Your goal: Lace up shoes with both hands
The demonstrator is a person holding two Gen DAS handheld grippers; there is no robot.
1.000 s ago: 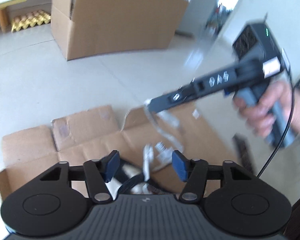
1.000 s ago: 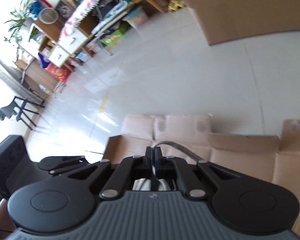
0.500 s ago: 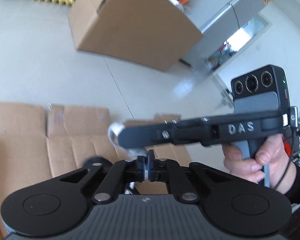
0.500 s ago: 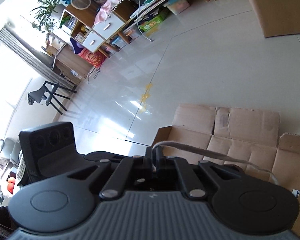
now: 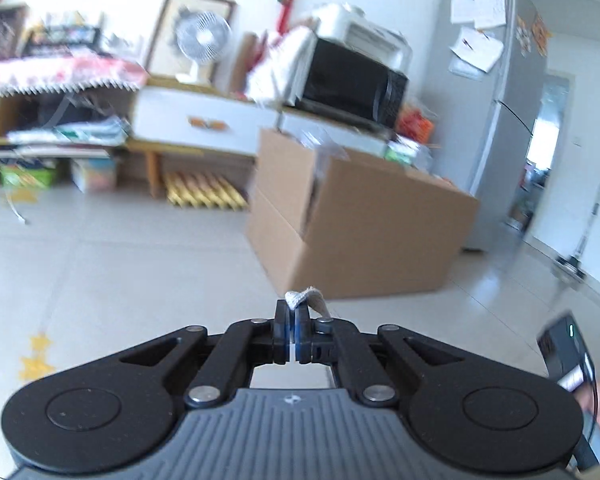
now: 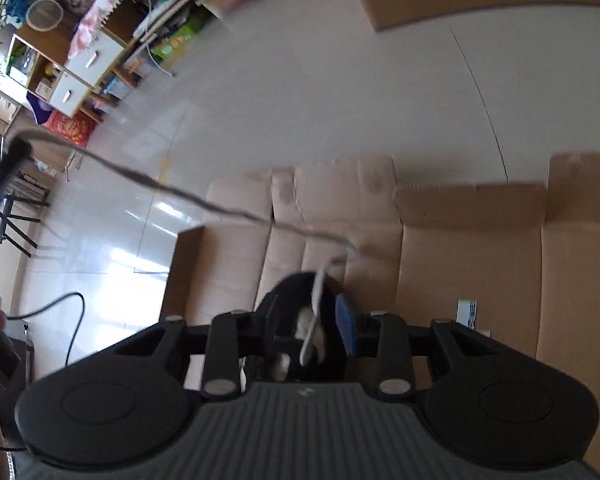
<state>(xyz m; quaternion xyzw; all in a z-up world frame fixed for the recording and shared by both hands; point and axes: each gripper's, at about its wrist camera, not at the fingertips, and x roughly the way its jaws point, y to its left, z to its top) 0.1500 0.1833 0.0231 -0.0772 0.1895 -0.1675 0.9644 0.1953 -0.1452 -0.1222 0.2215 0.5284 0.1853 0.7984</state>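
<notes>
1. Left gripper point(image 5: 291, 322): jaws were pressed together on the lace point(image 5: 305, 297), w/ only a thin sliver of light between the pads. A short whitish stub stuck out just past the tips and flopped to the right of the jaws.
2. Right gripper point(image 6: 312, 322): jaws stood wide apart and gripped nothing. The blue pad point(image 6: 348, 328) showed on the right finger. A strand of lace hung down through the gap, but the pics didn't show it touching either pad.
3. In the right wrist view the lace ran from the gap between the right jaws up and off to the left, nearly straight, to the left gripper's tips at the frame edge. It looked under light tension.
4. Shoe point(image 6: 300, 300): dark, sat right behind and between the right jaws, over flattened cardboard point(image 6: 480, 248). Eyelets weren't readable, so lacing progress was unclear.
5. Handling (judgement): lace was light, flat, woven, fully limp. It can't be pushed, only pulled. It's grippy enough for pads, but thin, so it could slip out if pinched near an edge.
6. Where to grab (judgement): close to the end, centred on the pads, as the left had it. For the shoe, the stiff heel or sole would be the better hold, since it's light and may slide when the lace is tugged.
</notes>
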